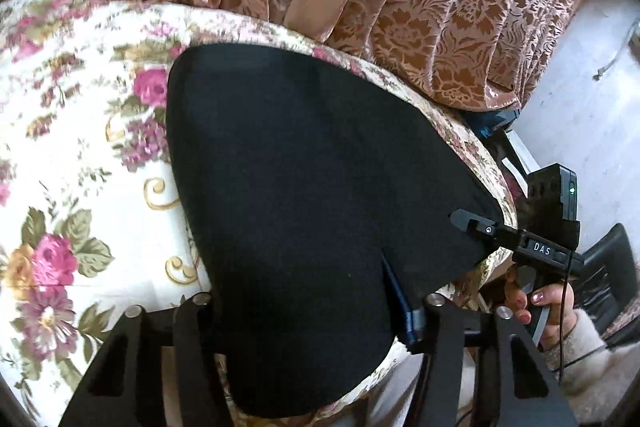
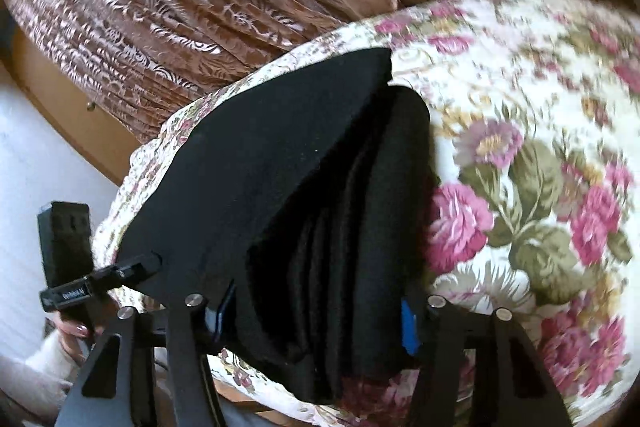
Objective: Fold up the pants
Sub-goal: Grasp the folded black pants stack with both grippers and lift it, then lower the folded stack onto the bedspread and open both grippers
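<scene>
Both grippers (image 1: 312, 311) (image 2: 316, 311) pinch matte black folded pants (image 1: 304, 187) on floral cloth (image 1: 72, 155).

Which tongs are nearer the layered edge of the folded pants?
Right. The right tongs straddle the layered edge; the left tongs grip the pants' opposite corner.

Black gripper (image 1: 472, 223) marked "DAS", painted nails, fuzzy cream sleeve (image 1: 588, 351).

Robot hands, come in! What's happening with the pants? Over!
Left gripper and right gripper both clamp folded black fabric pants. Pants rest on floral cloth. Nothing blocking.
</scene>
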The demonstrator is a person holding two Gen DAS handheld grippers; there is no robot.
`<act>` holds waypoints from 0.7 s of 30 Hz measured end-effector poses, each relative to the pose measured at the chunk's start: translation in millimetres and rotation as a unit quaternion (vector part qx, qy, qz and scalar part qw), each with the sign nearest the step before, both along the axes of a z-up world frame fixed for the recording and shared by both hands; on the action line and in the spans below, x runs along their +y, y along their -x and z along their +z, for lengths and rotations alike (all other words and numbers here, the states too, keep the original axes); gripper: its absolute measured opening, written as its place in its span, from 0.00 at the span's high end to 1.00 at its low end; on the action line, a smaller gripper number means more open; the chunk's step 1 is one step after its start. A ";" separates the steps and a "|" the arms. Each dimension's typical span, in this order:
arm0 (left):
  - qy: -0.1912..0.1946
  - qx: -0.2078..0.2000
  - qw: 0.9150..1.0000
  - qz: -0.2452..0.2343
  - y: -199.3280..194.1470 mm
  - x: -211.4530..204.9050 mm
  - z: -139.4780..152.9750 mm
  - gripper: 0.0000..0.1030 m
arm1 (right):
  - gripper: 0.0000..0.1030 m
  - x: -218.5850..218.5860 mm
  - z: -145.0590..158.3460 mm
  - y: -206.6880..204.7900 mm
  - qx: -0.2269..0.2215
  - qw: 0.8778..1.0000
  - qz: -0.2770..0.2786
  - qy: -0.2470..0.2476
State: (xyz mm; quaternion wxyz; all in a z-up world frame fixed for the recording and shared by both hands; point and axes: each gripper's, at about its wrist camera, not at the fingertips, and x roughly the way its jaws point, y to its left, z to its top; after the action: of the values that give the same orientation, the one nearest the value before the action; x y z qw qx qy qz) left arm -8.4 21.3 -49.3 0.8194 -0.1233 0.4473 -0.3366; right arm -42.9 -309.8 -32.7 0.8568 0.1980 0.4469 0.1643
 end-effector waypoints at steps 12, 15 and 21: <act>-0.031 -0.103 0.994 0.014 7.2 6.5 39.6 0.56 | 0.47 20.7 29.5 -3.5 -0.079 0.996 0.013 0.042; -0.047 -0.133 0.990 0.025 1.4 9.6 48.4 0.56 | 0.47 27.6 32.4 -16.9 -0.092 0.995 0.016 0.036; -0.056 -0.151 0.986 0.052 -30.4 22.4 54.4 0.56 | 0.47 45.7 36.5 -53.1 -0.113 0.993 0.024 0.038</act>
State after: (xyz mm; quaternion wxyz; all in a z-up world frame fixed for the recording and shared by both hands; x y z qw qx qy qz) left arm 22.0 43.7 5.1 0.8997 -0.0478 0.3294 -0.2825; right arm 10.2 -264.1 3.7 0.9047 0.1345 0.3577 0.1886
